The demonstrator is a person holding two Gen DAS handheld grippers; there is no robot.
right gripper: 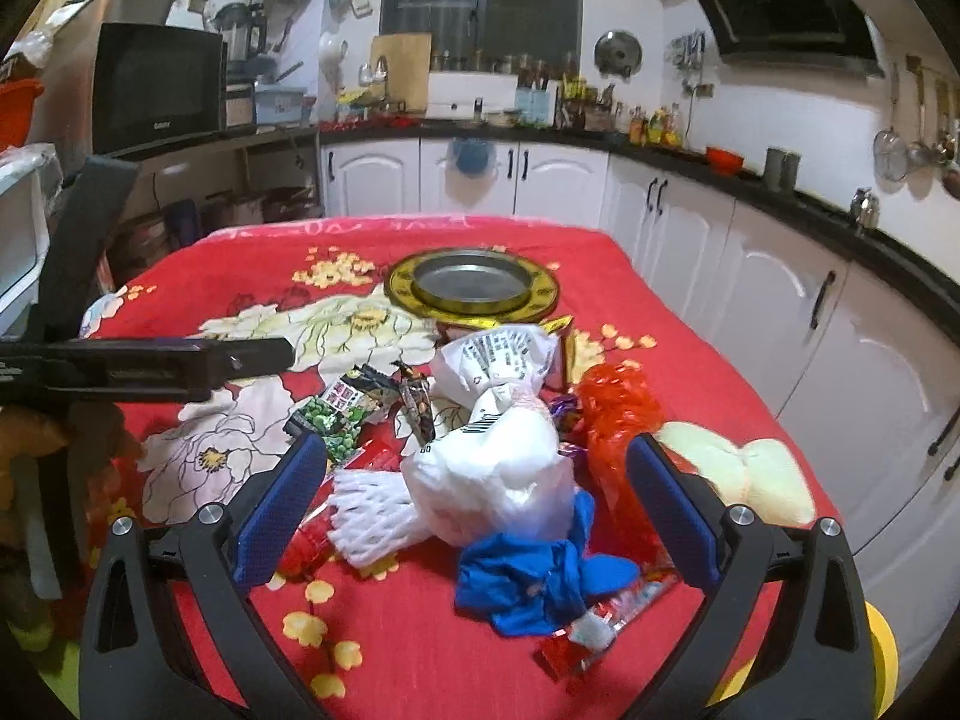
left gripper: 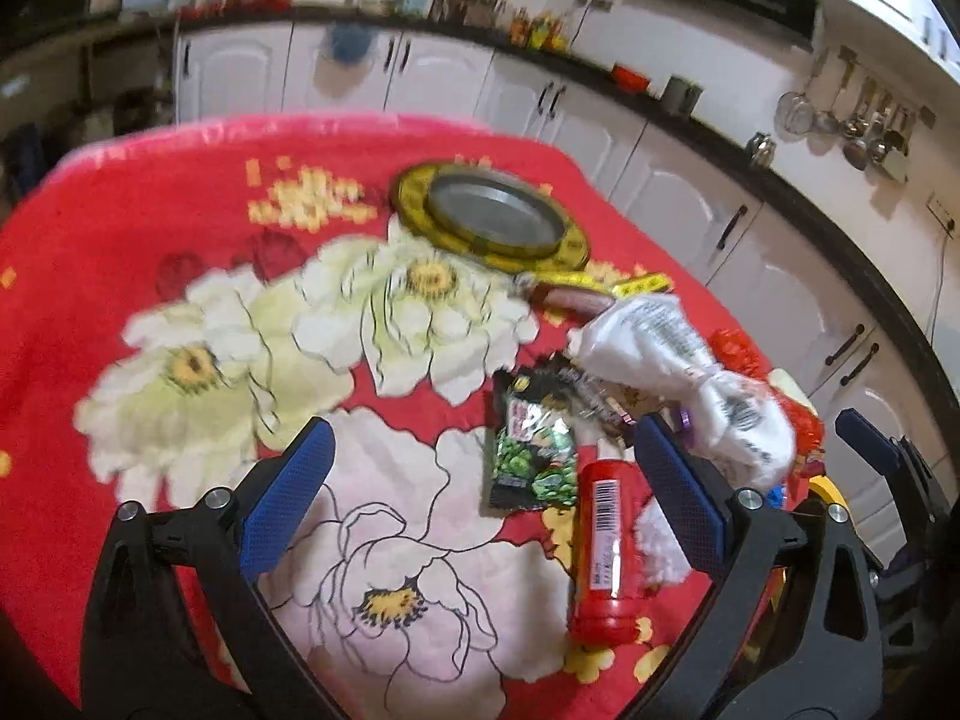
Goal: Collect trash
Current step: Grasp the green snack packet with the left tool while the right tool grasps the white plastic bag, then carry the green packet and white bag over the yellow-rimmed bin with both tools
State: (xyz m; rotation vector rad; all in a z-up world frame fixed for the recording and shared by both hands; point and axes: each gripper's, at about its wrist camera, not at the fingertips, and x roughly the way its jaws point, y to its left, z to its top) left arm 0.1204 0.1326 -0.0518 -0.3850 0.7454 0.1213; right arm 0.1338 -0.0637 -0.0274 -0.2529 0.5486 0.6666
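Trash lies heaped on a table with a red flowered cloth [left gripper: 198, 222] [right gripper: 420, 648]. My left gripper [left gripper: 480, 474] is open above the cloth; a red bottle [left gripper: 606, 546] and a green-black snack packet [left gripper: 531, 450] lie between its fingers, untouched. A white plastic bag [left gripper: 678, 354] [right gripper: 498, 456] sits just beyond. My right gripper [right gripper: 477, 486] is open around the white bag, with white foam netting [right gripper: 366, 516] and a blue wrapper [right gripper: 528, 576] below it and a red plastic bag [right gripper: 612, 414] to the right. The round metal plate [left gripper: 492, 216] [right gripper: 474, 285] with a yellow rim stands farther back.
The left gripper's body [right gripper: 144, 363] crosses the left of the right wrist view. White kitchen cabinets [right gripper: 780, 300] under a black counter run behind and to the right of the table. A microwave [right gripper: 156, 84] stands at the back left. A yellow object [right gripper: 882, 654] sits beyond the table's right corner.
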